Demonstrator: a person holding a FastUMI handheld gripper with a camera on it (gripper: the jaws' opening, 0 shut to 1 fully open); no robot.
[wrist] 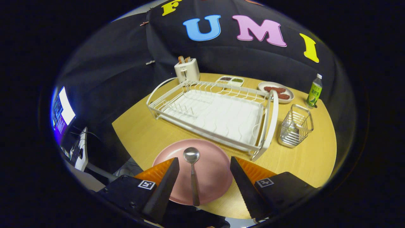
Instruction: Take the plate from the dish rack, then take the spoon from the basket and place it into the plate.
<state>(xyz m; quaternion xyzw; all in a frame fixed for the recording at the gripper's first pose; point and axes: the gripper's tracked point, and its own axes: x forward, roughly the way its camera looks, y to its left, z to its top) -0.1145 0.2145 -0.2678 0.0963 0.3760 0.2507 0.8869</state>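
With the spoon (192, 172) lying in the pink plate (215, 177) before the dish rack (218, 115), apparently final step: gripper (204, 177) fingers spread wide, released, straddling the spoon. Next, probably only backing away.

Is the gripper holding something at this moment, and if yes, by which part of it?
Nothing is held. The gripper is open, its fingers apart on either side of the spoon, which lies free on the pink plate.

The hand-held gripper (204, 172) has ribbed, wedge-shaped fingers and square marker tags.
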